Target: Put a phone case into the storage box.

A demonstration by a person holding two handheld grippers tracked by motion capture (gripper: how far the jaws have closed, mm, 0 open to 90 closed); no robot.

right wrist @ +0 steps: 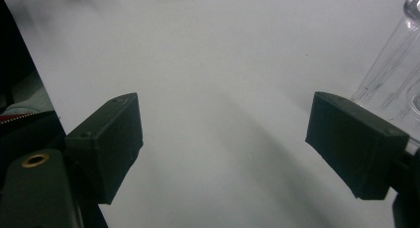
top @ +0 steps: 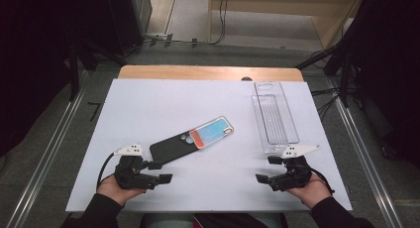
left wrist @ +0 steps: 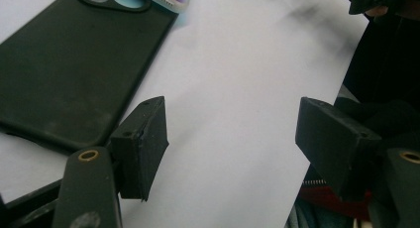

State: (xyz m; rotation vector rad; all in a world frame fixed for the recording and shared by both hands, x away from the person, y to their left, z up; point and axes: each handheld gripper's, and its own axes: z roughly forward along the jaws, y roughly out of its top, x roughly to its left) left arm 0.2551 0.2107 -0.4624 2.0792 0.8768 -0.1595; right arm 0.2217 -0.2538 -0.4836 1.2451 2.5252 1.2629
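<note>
With both claws apart and empty, the left claw point(top: 159, 171) should approach low and square onto the black phone case point(top: 171, 149) lying just beyond it, near the counter's point(top: 148, 104) front-left edge.

A white bench point(top: 148, 104) is seen from above. A black phone case point(top: 171, 149) lies near its middle, touching a blue and orange case point(top: 212, 132). A clear tray point(top: 275, 116) lies at the right. The left gripper point(top: 159, 171) and right gripper point(top: 266, 169) are held low near the front edge, jaws apart and empty.
</note>
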